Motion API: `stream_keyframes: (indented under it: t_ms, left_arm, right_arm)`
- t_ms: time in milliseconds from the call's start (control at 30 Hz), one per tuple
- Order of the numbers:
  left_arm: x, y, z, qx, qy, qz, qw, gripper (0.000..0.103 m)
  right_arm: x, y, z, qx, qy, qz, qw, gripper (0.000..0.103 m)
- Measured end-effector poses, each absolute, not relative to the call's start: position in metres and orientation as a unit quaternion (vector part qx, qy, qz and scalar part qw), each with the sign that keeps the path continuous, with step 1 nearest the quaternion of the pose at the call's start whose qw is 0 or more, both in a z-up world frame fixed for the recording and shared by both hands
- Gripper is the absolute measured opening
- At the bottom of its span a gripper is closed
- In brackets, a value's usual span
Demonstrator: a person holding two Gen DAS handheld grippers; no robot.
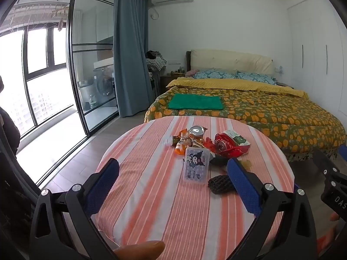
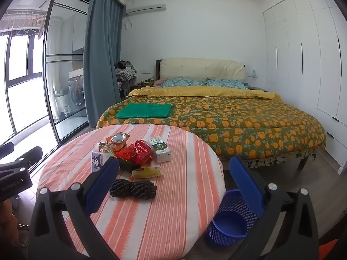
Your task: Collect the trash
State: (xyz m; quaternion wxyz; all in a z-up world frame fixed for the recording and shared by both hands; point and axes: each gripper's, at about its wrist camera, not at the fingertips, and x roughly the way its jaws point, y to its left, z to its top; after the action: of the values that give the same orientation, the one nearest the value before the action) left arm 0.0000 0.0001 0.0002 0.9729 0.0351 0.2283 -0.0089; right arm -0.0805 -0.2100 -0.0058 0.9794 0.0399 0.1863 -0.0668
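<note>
A pile of trash lies on the round table with the striped cloth (image 1: pixel 164 205) (image 2: pixel 173 205): a clear plastic box with a cartoon sticker (image 1: pixel 196 166) (image 2: pixel 97 159), a dented can (image 1: pixel 196 132) (image 2: pixel 118 138), red wrappers (image 1: pixel 227 146) (image 2: pixel 138 153), a milk carton (image 2: pixel 160 149), a black foam net (image 1: pixel 220 184) (image 2: pixel 132 189) and a yellow wrapper (image 2: pixel 147 172). A blue mesh bin (image 2: pixel 232 218) stands on the floor right of the table. My left gripper (image 1: pixel 173 173) is open and empty, short of the pile. My right gripper (image 2: pixel 173 170) is open and empty above the table's near side.
A bed with an orange-flowered quilt (image 2: pixel 227 119) and a folded green towel (image 2: pixel 144 110) stands behind the table. Glass sliding doors (image 1: pixel 86 75) and a blue curtain (image 1: pixel 130 54) are at the left. White wardrobes (image 2: pixel 308 65) line the right wall.
</note>
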Motion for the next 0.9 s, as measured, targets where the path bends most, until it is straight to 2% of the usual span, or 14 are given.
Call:
stream_keyframes:
  t_ms: [900]
  left_arm:
    - [-0.0004,-0.0055,-0.0052,0.040,0.235,-0.018,0.971,0.099]
  right_arm:
    - [-0.0796,-0.2144,-0.0087,0.043,0.188,-0.072,0.979,0.098]
